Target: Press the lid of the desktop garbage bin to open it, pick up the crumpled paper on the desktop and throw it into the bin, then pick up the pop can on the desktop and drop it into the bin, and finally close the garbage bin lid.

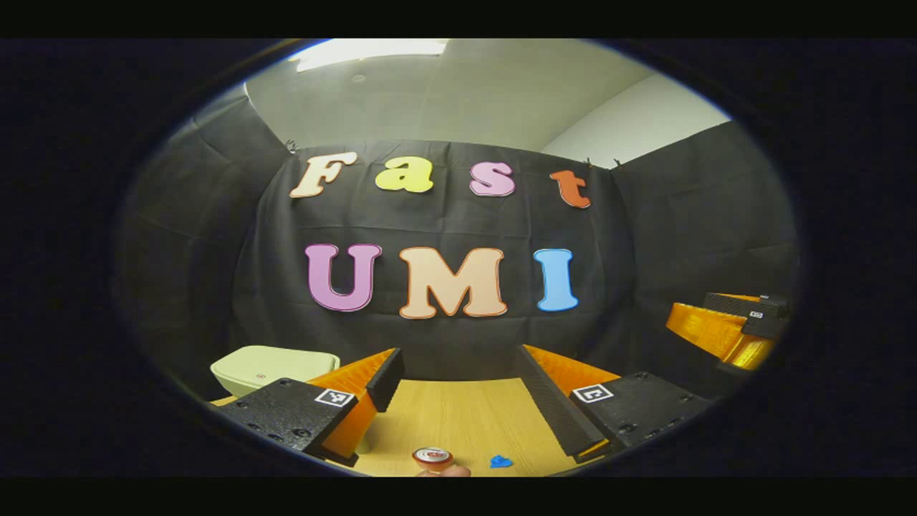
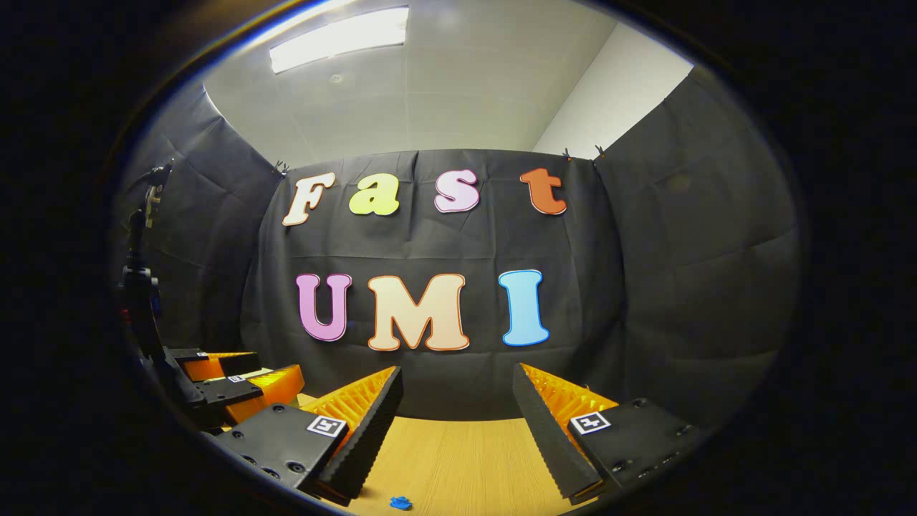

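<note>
- The pale green garbage bin (image 1: 276, 367) is sitting at the far left of the wooden desk (image 1: 458, 416), its lid lying closed and flat.
- The pop can (image 1: 433, 457) is standing upright at the near edge of the desk, with a small blue scrap (image 1: 501, 461) just to its right.
- The left tool (image 1: 458, 383) is hovering above the desk with its fingers spread wide and nothing between them; the bin is lying just beyond its left finger.
- The right tool (image 2: 458, 394) is hanging released and empty too, well to the right.
- Pressing the lid looks like the step in hand: swinging the left tool leftward and pushing one fingertip squarely down on the lid should be working best.
- I cannot make out the crumpled paper.
</note>
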`<state>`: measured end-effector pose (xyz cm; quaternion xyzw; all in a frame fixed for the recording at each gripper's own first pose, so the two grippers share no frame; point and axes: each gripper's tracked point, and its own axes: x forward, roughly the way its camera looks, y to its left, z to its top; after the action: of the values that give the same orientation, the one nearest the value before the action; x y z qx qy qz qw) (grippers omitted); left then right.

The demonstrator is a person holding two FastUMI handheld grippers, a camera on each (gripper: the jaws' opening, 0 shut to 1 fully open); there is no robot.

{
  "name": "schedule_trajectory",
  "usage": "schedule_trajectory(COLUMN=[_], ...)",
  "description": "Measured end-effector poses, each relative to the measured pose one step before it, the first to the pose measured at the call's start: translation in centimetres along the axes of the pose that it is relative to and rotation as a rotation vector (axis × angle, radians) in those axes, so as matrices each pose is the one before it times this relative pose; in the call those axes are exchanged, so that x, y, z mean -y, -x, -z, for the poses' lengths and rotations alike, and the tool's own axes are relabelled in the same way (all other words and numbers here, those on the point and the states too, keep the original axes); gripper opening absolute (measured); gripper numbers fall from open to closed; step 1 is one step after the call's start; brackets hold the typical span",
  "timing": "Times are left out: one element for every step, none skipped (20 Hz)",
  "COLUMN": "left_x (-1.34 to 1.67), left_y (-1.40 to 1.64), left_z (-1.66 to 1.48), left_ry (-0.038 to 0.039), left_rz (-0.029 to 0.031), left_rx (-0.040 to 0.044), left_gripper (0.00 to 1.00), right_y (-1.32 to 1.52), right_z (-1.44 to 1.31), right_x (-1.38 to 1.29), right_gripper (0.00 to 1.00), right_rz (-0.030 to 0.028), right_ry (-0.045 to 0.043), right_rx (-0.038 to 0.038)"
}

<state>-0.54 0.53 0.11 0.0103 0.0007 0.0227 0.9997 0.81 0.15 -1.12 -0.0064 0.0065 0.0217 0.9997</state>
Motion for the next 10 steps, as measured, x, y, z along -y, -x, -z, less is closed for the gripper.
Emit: schedule_trajectory(left_x=[-0.054, -0.010, -0.056, -0.081, -0.154, -0.070, -0.252, -0.225, -0.119, -0.218], left_y=[0.064, 0.060, 0.012, -0.072, 0.086, 0.057, 0.072, -0.002, -0.165, -0.162], left_z=[-0.058, 0.027, -0.143, 0.085, -0.152, -0.068, -0.360, -0.203, -0.038, -0.173], left_ry=[-0.00344, -0.00215, -0.00210, -0.00142, -0.00050, -0.00076, -0.00885, -0.00808, -0.00470, -0.00346], left_rz=[-0.00272, -0.00117, -0.00260, -0.00414, -0.00531, -0.00522, -0.01100, -0.00733, -0.00663, -0.00325], left_rx=[-0.00165, -0.00093, 0.00096, 0.00058, 0.00254, 0.00290, 0.00756, 0.00695, 0.00568, 0.00317], left_gripper=[0.99, 0.99, 0.94, 0.94, 0.94, 0.94, 0.99, 0.99, 0.99, 0.95], right_y=[-0.060, 0.056, -0.059, -0.029, -0.137, -0.026, -0.013, -0.117, -0.068, 0.077], right_z=[0.049, 0.145, 0.150, 0.120, 0.170, 0.299, -0.043, 0.141, -0.012, 0.130], right_x=[0.026, 0.066, 0.173, 0.138, 0.071, 0.092, 0.120, 0.061, -0.004, 0.054], right_gripper=[0.97, 0.97, 0.97, 0.97, 0.97, 0.97, 0.97, 0.97, 0.97, 0.97], right_rz=[-0.00149, -0.00023, 0.00147, -0.00099, -0.00137, -0.00068, 0.00007, -0.00095, -0.00113, -0.00052], right_ry=[-0.00131, -0.00053, -0.00049, -0.00216, -0.00292, -0.00346, -0.00450, -0.00014, 0.00272, 0.00355], right_rx=[-0.00108, 0.00001, -0.00083, -0.00282, -0.00507, -0.00494, -0.00433, -0.00163, -0.00075, -0.00143])
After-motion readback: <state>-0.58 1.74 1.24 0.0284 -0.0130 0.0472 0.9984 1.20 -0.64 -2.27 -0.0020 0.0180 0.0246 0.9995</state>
